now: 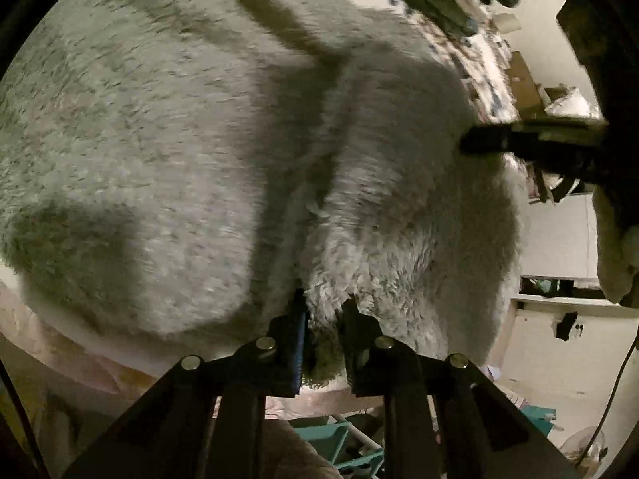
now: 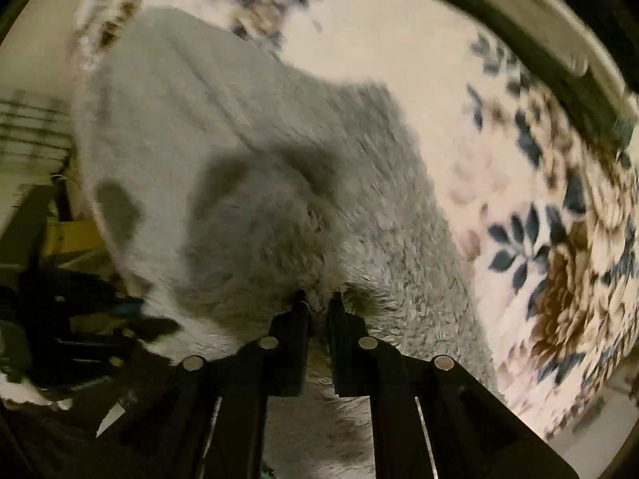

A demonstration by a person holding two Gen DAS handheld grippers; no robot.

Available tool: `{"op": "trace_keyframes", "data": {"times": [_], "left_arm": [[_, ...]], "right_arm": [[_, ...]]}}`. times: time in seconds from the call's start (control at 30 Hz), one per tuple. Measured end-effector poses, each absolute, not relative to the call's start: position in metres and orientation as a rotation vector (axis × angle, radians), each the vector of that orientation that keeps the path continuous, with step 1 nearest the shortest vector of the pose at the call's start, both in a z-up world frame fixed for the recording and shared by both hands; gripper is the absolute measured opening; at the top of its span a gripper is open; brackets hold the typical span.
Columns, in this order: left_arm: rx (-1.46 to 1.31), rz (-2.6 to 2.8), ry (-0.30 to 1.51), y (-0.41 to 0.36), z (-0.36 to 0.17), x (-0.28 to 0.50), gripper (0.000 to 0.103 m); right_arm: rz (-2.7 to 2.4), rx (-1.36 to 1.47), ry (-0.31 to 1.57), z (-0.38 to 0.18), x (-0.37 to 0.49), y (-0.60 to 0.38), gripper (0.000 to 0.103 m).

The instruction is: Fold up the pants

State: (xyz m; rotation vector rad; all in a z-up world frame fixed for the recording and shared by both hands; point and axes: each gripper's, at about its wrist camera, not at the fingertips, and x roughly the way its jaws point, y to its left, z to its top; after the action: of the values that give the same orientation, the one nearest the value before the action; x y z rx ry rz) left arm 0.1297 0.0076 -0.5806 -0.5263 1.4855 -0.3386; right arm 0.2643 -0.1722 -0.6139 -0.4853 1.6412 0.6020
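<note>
Pinching the pants (image 1: 223, 151) in both grippers, left (image 1: 324, 311) and right (image 2: 317, 303), jaws narrow on fleece. They spread ahead of my jaws over the floral bedspread (image 2: 559, 239). Soft, thick, floppy, probably light; edges give the surest hold.

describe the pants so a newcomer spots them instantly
Start at the floral bedspread, cream with navy and brown blossoms. The pants are the big fluffy grey-white fleece lying across it, pinched by both grippers; unlike the flat printed cover, they are plain and shaggy.
</note>
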Motion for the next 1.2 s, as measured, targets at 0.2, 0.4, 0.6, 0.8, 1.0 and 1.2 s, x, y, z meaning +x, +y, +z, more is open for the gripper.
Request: {"op": "trace_keyframes", "data": {"times": [0.2, 0.4, 0.6, 0.8, 1.0, 1.2], "left_arm": [[-0.539, -0.278, 1.542, 0.025, -0.566, 0.132, 0.057], [-0.595, -0.263, 1.473, 0.033, -0.544, 0.158, 0.096], [-0.479, -0.387, 1.428, -0.022, -0.534, 0.236, 0.097], [-0.198, -0.476, 1.477, -0.07, -0.564, 0.268, 0.038], [-0.315, -0.411, 1.479, -0.026, -0.581, 0.265, 0.026], [-0.393, -0.396, 1.453, -0.023, -0.557, 0.251, 0.068]], "right_arm": [[0.505, -0.095, 1.671, -0.582, 0.288, -0.223, 0.067], [0.193, 0.191, 1.547, -0.536, 0.267, -0.337, 0.072], [0.025, 0.398, 1.608, -0.588, 0.226, -0.407, 0.072], [0.012, 0.56, 1.56, -0.62, 0.2, -0.418, 0.072], [-0.002, 0.581, 1.53, -0.637, 0.202, -0.413, 0.072], [-0.023, 0.515, 1.533, -0.625, 0.211, -0.396, 0.072]]}}
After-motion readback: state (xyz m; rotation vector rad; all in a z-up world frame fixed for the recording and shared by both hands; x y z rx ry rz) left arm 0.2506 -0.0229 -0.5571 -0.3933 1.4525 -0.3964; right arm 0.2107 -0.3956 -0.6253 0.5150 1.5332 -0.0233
